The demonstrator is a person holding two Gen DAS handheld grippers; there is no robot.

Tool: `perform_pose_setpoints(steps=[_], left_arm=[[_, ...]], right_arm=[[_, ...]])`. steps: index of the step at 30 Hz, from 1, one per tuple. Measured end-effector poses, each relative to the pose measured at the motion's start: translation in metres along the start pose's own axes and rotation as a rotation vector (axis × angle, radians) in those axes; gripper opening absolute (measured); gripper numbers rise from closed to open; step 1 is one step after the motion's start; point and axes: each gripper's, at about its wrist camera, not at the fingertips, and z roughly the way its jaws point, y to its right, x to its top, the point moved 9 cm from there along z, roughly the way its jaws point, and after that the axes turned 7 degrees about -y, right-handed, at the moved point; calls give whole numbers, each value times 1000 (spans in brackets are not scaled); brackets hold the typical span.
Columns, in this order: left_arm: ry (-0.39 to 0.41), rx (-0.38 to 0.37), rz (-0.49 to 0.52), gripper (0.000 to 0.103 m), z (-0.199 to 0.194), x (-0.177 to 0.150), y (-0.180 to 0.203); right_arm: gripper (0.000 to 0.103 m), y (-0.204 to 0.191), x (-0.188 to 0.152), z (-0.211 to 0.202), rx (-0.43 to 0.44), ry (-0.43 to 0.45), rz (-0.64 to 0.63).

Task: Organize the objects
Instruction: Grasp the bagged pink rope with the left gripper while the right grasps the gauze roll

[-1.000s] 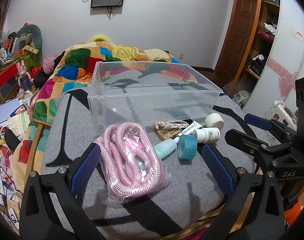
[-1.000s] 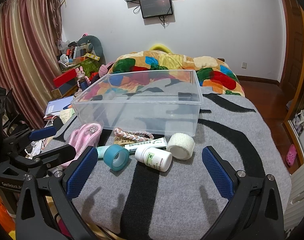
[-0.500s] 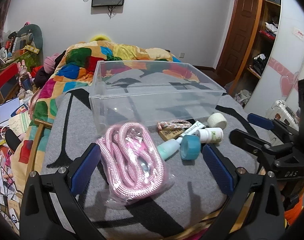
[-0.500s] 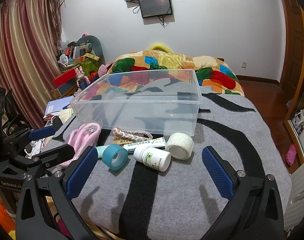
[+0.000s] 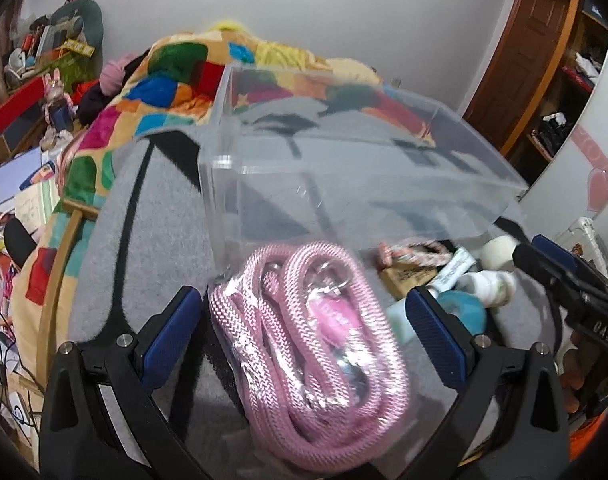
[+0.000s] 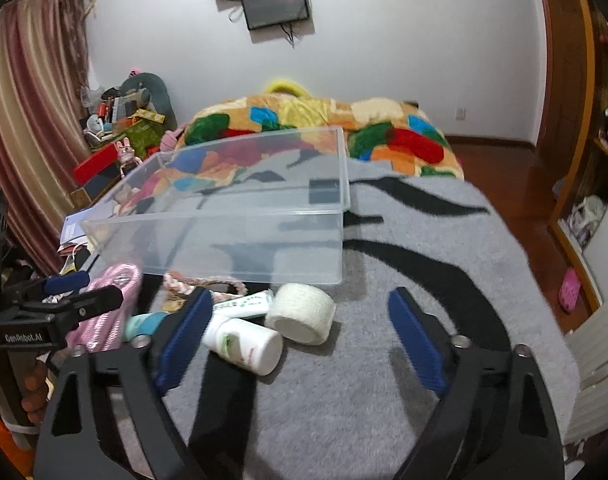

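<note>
Fingers of both grippers stand wide apart, clamping nothing. Left gripper [image 5: 304, 330]: its blue pads [image 5: 172, 326] flank the near part of the pink rope [image 5: 315, 344], a coiled cord in a clear bag, with a gap on each side; whether the pads reach down to it cannot be told. All places below are given relative to the clear plastic box [image 6: 240, 224], which sits open-topped on the grey blanket with black stripes [image 6: 423, 264]. From left to right, in front of the box's near wall: pink rope at the left corner, its far end just against the wall; a braided pink-and-white cord [image 5: 415, 249] close under the wall; a flat brown tag [image 5: 405, 278] just in front of the cord; a teal tape roll [image 5: 463, 314] farther forward, partly hidden by the left gripper's right finger; a white tube with green print [image 6: 246, 304]; a white pill bottle [image 6: 244, 344] lying on its side; a white bandage roll [image 6: 302, 312] below the box's right end. Right gripper [image 6: 300, 344]: its left pad [image 6: 184, 336] lies just beside the bottle, and bottle and bandage roll fall between the two fingers. Beyond the box lies a multicoloured patchwork quilt [image 6: 304, 120]
</note>
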Motion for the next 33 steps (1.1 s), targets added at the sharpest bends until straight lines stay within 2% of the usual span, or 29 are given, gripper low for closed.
perform_pose_setpoints(steps=[2,5,7,8,10,13,19,27,33], left_arm=[[-28,-8,-14,103,8,-5,-2],[-6,10,-7,102,6,-6,-3],[8,15,6,97,5,-9,-1],[16,13,12,95,3,-10,0],[20,-12,19,82,0,-11,3],[17,-26,29,64,-4,-12,4],[28,-31,5,54,-17,-18,-12],[91,-44,20,52,-51,-15,-6],[168,-80,45,52,-85,13,7]], right_arm=[[73,5,-1,8,15,-23,20],[59,8,-7,20,36,-65,36],[49,8,-11,25,54,-83,45],[48,9,-12,25,66,-85,56],[40,10,-13,25,81,-88,60],[39,9,-14,22,73,-79,44],[39,4,-11,5,70,-37,33],[39,-3,5,-22,81,37,18],[39,-13,24,-39,81,90,-18]])
